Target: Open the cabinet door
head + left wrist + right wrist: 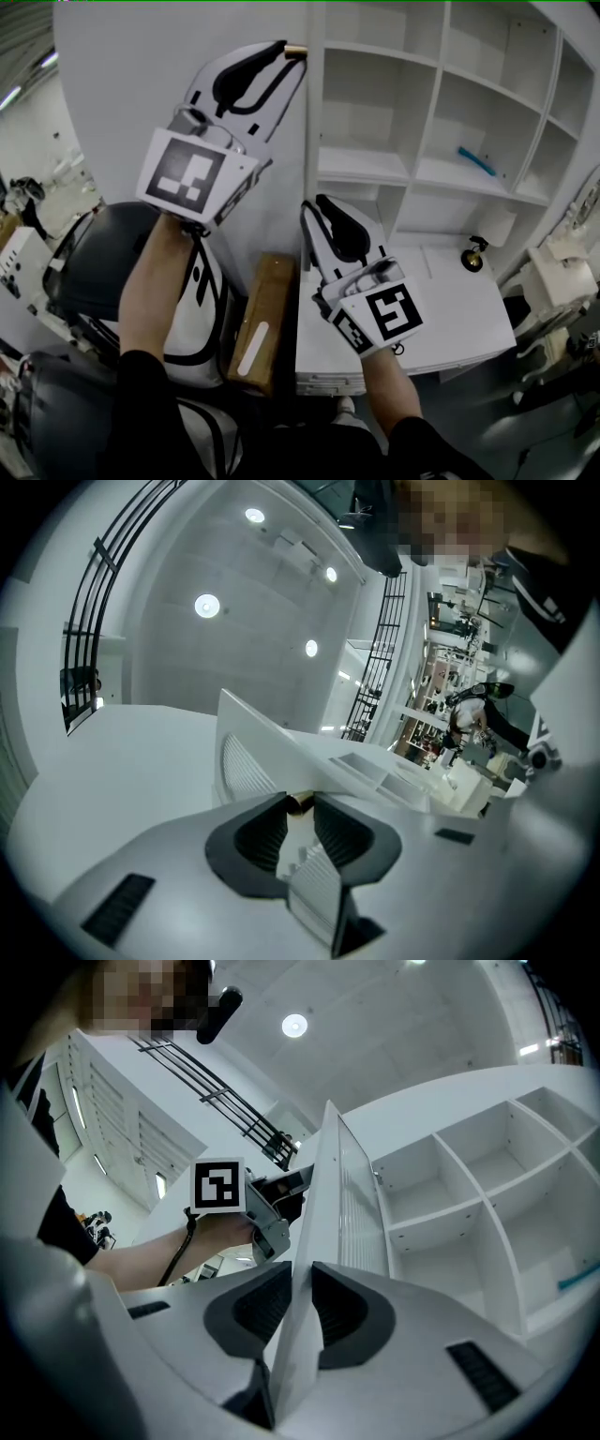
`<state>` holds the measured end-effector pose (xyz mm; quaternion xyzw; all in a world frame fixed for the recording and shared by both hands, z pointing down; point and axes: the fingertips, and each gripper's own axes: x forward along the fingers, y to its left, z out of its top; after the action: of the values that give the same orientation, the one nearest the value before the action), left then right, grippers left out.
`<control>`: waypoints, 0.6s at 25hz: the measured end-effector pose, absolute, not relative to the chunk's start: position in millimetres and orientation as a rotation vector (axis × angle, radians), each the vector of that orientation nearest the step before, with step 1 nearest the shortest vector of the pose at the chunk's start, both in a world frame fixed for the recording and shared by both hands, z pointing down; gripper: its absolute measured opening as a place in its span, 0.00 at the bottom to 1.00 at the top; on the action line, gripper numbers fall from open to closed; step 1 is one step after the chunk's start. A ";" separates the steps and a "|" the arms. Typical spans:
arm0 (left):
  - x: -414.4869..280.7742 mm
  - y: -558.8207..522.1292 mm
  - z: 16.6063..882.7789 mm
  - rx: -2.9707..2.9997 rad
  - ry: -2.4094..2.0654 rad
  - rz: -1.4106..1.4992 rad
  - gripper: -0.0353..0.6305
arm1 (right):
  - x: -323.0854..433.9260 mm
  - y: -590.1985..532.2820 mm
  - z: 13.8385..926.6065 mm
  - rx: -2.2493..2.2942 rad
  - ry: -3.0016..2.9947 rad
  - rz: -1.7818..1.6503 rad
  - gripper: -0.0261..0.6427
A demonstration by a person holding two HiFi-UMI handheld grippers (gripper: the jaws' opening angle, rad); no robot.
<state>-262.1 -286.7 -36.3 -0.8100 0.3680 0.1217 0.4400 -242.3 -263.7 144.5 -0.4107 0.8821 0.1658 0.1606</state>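
We have the left gripper (pixel 286 54) up high on the cabinet door (pixel 187 56), its fingers (pixel 262 832) closed on the small brass knob (pixel 296 50) that sticks out at the door's free edge. The knob is the natural pulling point, but it is small and round, so a grip there alone would, we judge, let the panel twist or slip.

That is likely why the right gripper (pixel 311 211) sits lower on the same edge. Its fingers (pixel 342 1312) are clamped on the thin door panel itself, one pad on each face, and the panel runs straight up between them in the right gripper view. Two holds spaced along the edge give us a steadier swing about the hinge.

The door already stands well away from the cabinet. It is turned out to the left in the head view, and the open white shelves (pixel 375 169) are exposed to its right, with a blue item (pixel 476 160) lying on one of them. We read the opening as largely done. Any further swing should follow the hinge arc, so that neither hold pries the edge sideways.
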 end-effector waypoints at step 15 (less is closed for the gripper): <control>-329.4 -296.5 4.7 -2.111 0.956 0.537 0.12 | -290.4 -263.5 150.6 -1.262 2.465 0.543 0.17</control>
<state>-329.4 -296.5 4.7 -0.8237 0.3730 0.2093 0.3722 -290.4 -263.5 150.6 -0.4414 0.8624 0.1901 0.1591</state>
